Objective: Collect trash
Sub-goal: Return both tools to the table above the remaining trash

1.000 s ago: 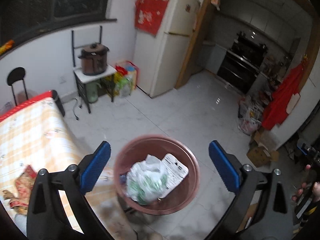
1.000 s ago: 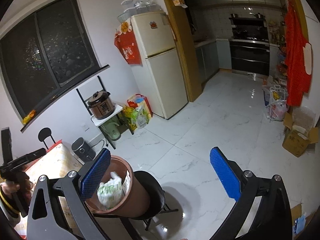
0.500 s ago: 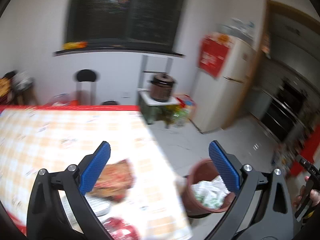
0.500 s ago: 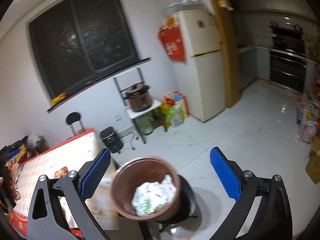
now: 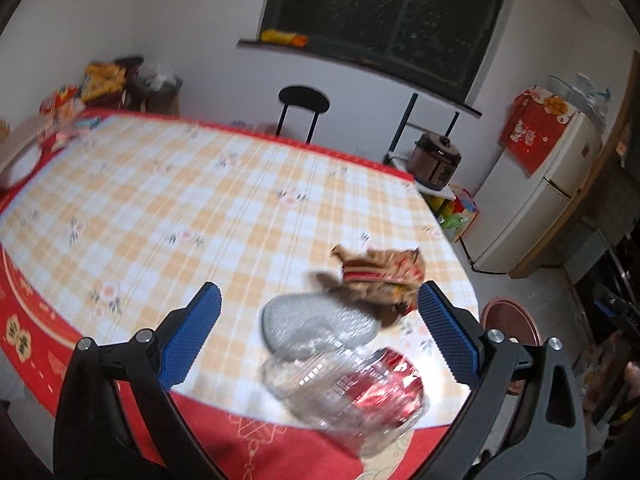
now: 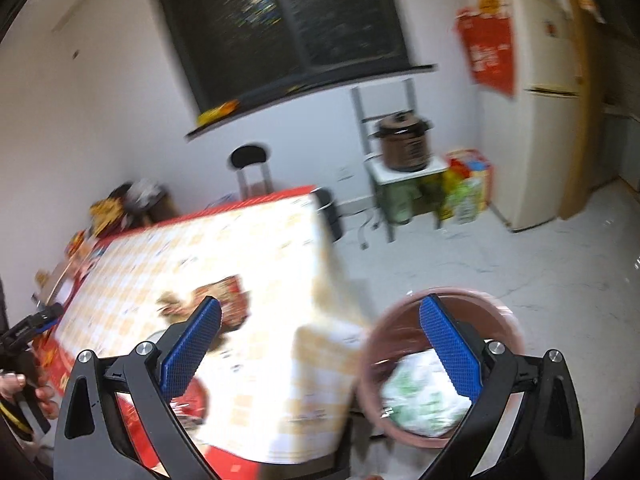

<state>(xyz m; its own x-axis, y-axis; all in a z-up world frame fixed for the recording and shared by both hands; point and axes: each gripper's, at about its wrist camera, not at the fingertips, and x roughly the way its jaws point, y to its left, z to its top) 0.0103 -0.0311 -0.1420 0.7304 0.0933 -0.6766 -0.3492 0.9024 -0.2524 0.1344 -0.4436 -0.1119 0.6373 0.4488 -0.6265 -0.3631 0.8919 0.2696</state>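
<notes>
Swung away from the bin and onto the desk (image 5: 200, 184) within the last second: left wrist view looked straight down into the bin then, now looks across the checked cloth; right wrist view turned the same way, with desk and bin both in frame. Left hand-held gripper (image 5: 316, 328) spread wide and empty, hovering over the near desk edge. Between its fingers, left to right from that edge: clear plastic container (image 5: 344, 384) with red inside, closest to the edge; grey mesh piece (image 5: 316, 320) just behind it; crumpled brown-and-red wrapper (image 5: 380, 276) further in and to the right. Reddish-brown bin (image 5: 508, 316) off the desk's right corner, down low. Right hand-held gripper (image 6: 320, 348) also wide open and holding nothing, over the desk corner, bin (image 6: 400, 344) with a white-green bag inside just right of that corner. Best to slow first, since both views are blurred, then centre on one piece, likely the wrapper, and close on its bulk rather than a loose flap.
</notes>
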